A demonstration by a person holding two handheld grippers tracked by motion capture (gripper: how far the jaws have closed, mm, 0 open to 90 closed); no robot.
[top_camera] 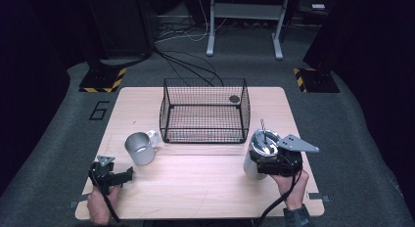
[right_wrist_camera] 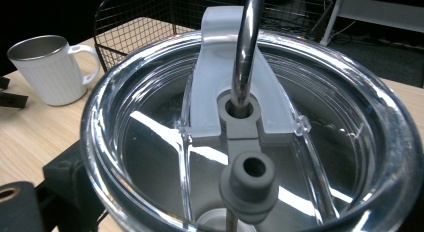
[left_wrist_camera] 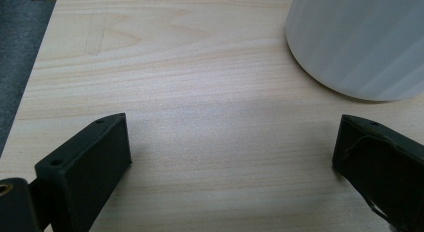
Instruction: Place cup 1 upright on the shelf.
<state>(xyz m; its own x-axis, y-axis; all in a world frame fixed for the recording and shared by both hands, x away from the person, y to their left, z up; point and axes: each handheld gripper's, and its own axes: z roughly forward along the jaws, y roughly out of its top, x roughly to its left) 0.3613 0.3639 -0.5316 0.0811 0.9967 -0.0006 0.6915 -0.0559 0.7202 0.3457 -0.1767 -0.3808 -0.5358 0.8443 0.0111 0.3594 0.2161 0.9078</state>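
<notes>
Two tools are yours: your right tool (top_camera: pixel 268 164) is clamped on the steel tumbler (top_camera: pixel 258 156), lower right of the frame. It looks slippery and heavy; grip the body. Your left tool (top_camera: pixel 128 175) is apart.

mugs: 1 (top_camera: pixel 140 148) (white, at 9 o'clock) | tumblers: 1 (top_camera: pixel 258 153) (lidded, with straw) | wire baskets: 1 (top_camera: pixel 204 111) | claws: 2 (top_camera: pixel 128 174) (top_camera: pixel 259 164)

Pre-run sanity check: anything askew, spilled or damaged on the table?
Nothing stands out. The mug stands upright left of the wire basket, the tumbler is upright in the right gripper with lid and straw seated. No spills visible.
</notes>
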